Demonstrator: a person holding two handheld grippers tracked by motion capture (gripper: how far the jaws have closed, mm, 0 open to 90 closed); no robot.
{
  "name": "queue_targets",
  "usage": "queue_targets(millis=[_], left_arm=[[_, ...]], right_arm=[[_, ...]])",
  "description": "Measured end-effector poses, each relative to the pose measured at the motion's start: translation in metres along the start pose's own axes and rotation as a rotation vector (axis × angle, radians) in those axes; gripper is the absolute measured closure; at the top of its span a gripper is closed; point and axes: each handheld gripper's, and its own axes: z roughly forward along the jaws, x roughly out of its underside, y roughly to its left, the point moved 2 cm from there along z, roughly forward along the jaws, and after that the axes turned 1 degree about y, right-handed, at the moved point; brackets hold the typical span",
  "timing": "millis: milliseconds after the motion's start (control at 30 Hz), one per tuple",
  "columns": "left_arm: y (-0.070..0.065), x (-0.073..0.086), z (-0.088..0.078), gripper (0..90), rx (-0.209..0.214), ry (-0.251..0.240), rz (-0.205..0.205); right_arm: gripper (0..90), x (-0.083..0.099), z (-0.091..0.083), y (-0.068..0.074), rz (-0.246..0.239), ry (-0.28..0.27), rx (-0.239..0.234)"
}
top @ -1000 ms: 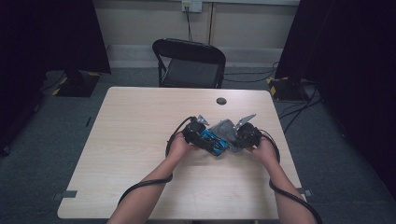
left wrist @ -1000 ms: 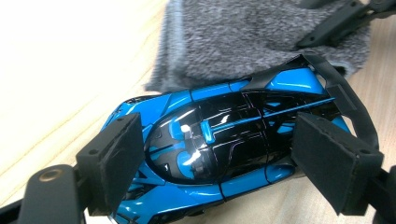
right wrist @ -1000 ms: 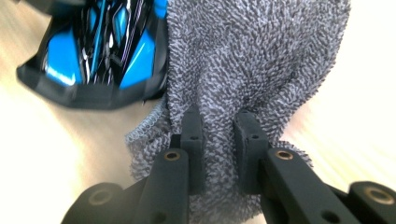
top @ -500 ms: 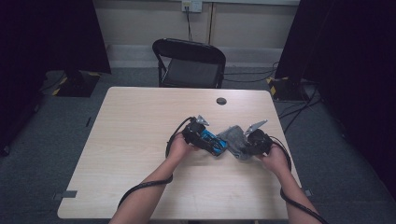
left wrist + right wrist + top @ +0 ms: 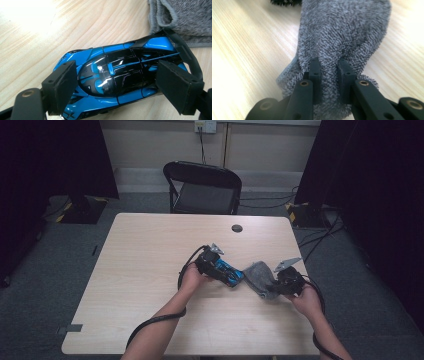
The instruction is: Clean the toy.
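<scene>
Your left tool clamps the glossy blue-and-black toy car, steadying it; at its three o'clock, your right tool pinches the grey terry cloth, likely for wiping.

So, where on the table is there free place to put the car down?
The table is bare on its whole left half, from the left edge to the left tongs. The far strip by the round black hole is also bare. It is crowded right of centre, where the toy car touches the grey cloth.
</scene>
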Motion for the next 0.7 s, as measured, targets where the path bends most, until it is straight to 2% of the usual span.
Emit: queue_targets(millis=[267,433,567,700], left_arm=[[0.0,0.0,0.0,17.7,-0.003,0.002,-0.004],[0.0,-0.001,0.0,17.7,-0.002,0.007,-0.002],[0.0,-0.001,0.0,17.8,-0.003,0.005,-0.003],[-0.001,0.0,0.0,17.7,-0.005,-0.001,-0.006]], right_arm=[[77.4,-0.008,-0.023,-0.011,0.082,-0.099,0.048],[77.6,-0.015,-0.031,-0.024,0.162,-0.145,0.081],[77.6,-0.027,-0.024,-0.029,0.179,-0.145,0.095],[77.6,-0.044,-0.011,-0.029,0.164,-0.136,0.1]])
